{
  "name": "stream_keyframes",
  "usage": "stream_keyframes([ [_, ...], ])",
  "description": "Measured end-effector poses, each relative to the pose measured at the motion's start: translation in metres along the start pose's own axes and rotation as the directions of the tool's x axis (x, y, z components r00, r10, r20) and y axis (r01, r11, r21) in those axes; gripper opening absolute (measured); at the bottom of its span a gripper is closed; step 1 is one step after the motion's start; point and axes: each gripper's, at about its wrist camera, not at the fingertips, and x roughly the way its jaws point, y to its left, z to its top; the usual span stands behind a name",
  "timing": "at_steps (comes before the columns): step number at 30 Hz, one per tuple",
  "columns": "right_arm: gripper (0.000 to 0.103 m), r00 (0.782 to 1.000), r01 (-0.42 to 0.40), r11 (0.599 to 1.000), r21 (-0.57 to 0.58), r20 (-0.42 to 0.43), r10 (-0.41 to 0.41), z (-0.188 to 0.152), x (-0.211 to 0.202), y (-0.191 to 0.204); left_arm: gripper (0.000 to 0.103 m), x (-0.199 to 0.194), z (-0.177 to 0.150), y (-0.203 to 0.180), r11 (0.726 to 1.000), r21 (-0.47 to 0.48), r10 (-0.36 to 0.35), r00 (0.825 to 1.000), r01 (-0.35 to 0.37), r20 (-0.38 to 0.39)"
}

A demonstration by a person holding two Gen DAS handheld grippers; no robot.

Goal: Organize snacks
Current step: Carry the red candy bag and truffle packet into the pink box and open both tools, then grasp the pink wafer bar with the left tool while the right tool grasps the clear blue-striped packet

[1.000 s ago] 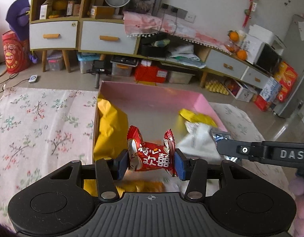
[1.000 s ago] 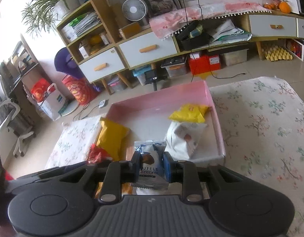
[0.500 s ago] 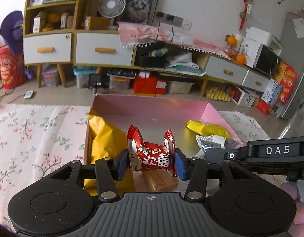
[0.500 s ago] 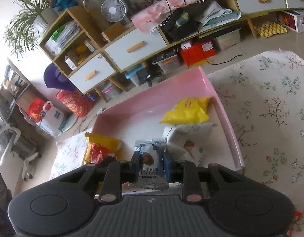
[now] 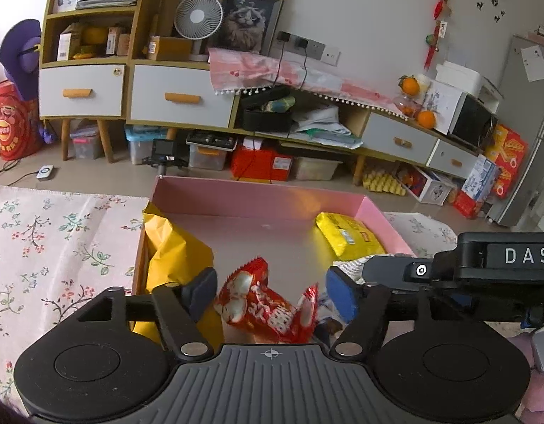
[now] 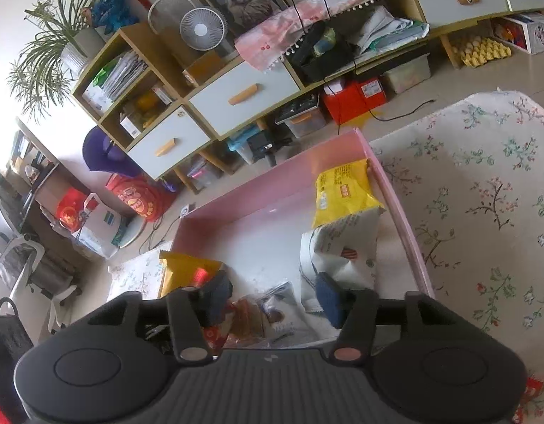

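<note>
- Left wrist view: the left gripper (image 5: 268,291) hung low over the near end of the pink box (image 5: 257,196), its jaws opening; neither blue pad touched the red packet (image 5: 268,309), which lay loose between them, tilted, inside the box.
- To finish this release well, I judged the jaws should spread clear of the crinkled ends, and the gripper should lift straight away so a pad does not drag the packet out.
- In the same view a big yellow bag (image 5: 173,247) leaned on the box's left wall, close to the left pad, and could snag. A smaller yellow pack (image 5: 346,236) lay at the far right. The right gripper's black body (image 5: 466,265) crossed in from the right, just beside the right pad; the two tools risked bumping.
- Right wrist view: the right gripper (image 6: 272,300) was also opening, with its pads apart. The silver pouch (image 6: 282,312) lay below and between them in the box, and no pad seemed to press on it.
- Here a white bag (image 6: 339,251) sat just beyond the right pad, with the yellow pack behind it. The flowered cloth (image 6: 483,194) spread to the right of the box.
- Both snacks seemed delivered; a clean withdrawal upward looked the safest course.
</note>
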Motion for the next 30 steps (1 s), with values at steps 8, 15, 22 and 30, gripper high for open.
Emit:
stream_keyframes([
  [8,0.062,1.000,-0.014,0.999,-0.035,0.012,0.015,0.003,-0.020,0.005,0.085,-0.022,-0.003,0.001,1.000,-0.012,0.010,0.999,-0.010,-0.050],
  [15,0.078,1.000,0.017,0.994,-0.111,0.010,-0.016,-0.003,-0.040,0.015,0.092,-0.051,-0.003,0.006,0.998,-0.036,0.043,0.996,-0.046,-0.078],
  [22,0.086,0.998,0.057,0.987,-0.148,0.008,-0.057,-0.015,-0.059,0.015,0.095,-0.081,-0.007,0.006,0.994,-0.013,0.106,0.988,-0.108,-0.111],
  [30,0.087,0.993,0.113,0.982,-0.153,-0.001,-0.115,-0.031,-0.074,0.008,0.096,-0.102,-0.024,0.003,0.986,-0.004,0.165,0.970,-0.168,-0.181],
])
